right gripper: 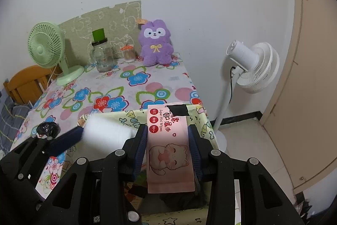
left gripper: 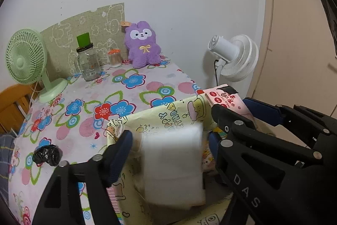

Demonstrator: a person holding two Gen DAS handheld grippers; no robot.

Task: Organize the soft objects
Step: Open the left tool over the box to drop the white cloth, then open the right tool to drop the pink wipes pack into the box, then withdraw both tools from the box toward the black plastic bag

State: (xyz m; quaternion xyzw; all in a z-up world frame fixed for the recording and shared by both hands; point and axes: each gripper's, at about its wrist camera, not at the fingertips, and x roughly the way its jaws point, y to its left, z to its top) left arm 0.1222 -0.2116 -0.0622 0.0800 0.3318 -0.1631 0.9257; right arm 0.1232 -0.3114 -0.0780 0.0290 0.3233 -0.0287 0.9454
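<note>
Two grippers over the yellow fabric bin

The left gripper [left gripper: 170,153] stands open, a blurred white tissue pack [left gripper: 172,163] loose between its fingers above the cartoon-print bin [left gripper: 160,117] at the bench [left gripper: 126,85] edge. The right gripper [right gripper: 167,149] clamps a pink wipes pack [right gripper: 168,153] over the same bin. A purple plush [left gripper: 143,43] sits by the wall.

Even, soft indoor light, faint shadows; fisheye bends the edges, dark vignette corners, white pack [left gripper: 172,163] motion-blurred.
</note>
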